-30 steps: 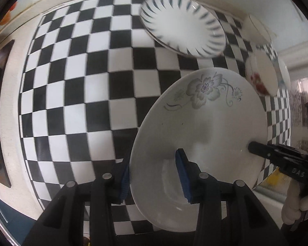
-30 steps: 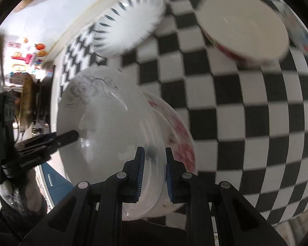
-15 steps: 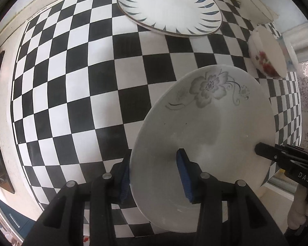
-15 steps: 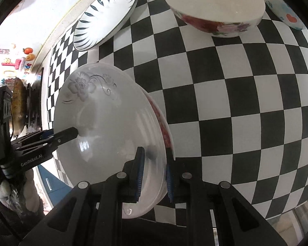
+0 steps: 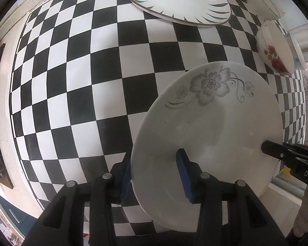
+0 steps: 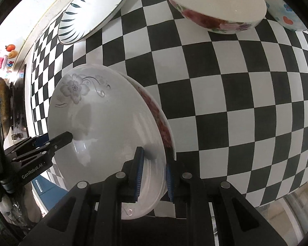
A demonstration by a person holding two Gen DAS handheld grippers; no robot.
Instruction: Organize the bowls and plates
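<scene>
A white plate with a grey flower (image 5: 211, 119) is held tilted above the checkered table, stacked on a red-flowered plate (image 6: 160, 121) that shows behind it in the right wrist view. My left gripper (image 5: 154, 176) is shut on the near rim of the stack. My right gripper (image 6: 153, 172) is shut on the opposite rim, clamping both plates (image 6: 104, 119); its finger (image 5: 277, 153) shows at the right of the left wrist view. A blue-petal plate (image 5: 176, 2) lies at the far side.
A red-flowered bowl (image 5: 275, 49) (image 6: 215, 6) and a plain white bowl (image 5: 262, 4) stand at the far right of the checkered tablecloth (image 5: 82, 71). A heart-patterned bowl (image 6: 283, 10) sits beside the red-flowered one. The table's edge and a blue cabinet (image 6: 45, 186) lie nearby.
Both grippers have moved with the plate stack toward the far dishes; the blue-petal plate and bowls look nearer and sharper. The grips have not changed.
</scene>
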